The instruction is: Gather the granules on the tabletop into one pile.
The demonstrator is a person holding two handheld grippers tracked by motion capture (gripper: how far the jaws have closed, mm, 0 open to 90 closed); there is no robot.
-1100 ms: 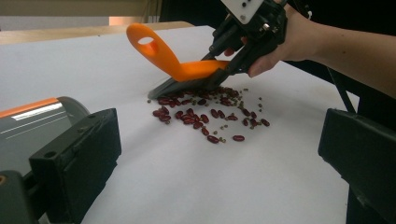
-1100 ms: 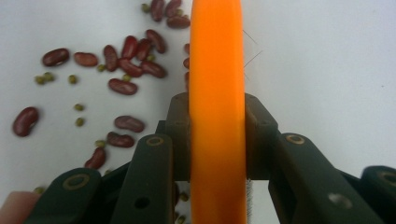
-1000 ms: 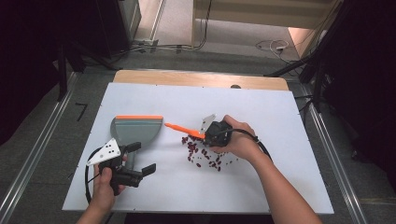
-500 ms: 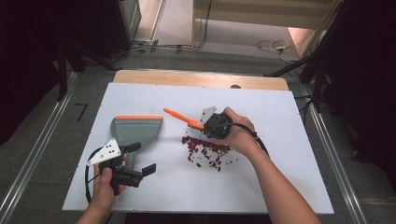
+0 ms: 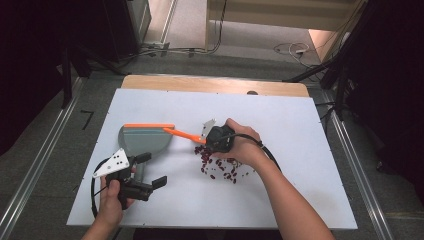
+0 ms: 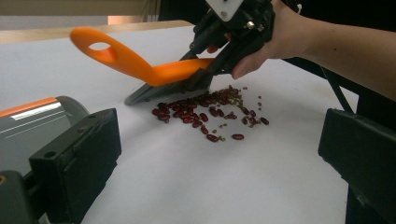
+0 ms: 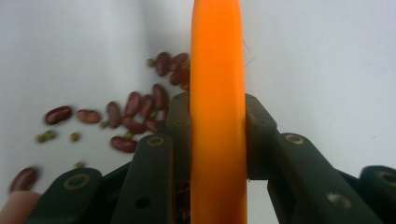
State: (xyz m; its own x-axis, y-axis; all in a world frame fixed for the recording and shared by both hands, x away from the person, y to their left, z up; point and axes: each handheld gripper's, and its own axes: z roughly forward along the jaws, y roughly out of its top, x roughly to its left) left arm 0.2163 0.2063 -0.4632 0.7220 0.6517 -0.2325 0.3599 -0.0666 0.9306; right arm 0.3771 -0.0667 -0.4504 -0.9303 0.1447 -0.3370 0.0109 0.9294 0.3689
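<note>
Right tongs (image 5: 212, 140) clamped on the orange brush handle (image 7: 217, 93) above the beans (image 5: 220, 167), frame centre; left tongs (image 5: 150, 171) apart, lower left

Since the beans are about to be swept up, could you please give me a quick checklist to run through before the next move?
1. Right gripper shut on the brush's orange handle: ok.
2. Brush head at the edge of the red beans: ok.
3. Grey dustpan in line with the beans: ok.
4. Left gripper holding the dustpan: not ok, open and empty.
5. Beans gathered together: not ok, several lie scattered.
6. Dustpan lip flat on the table: cannot tell.
</note>
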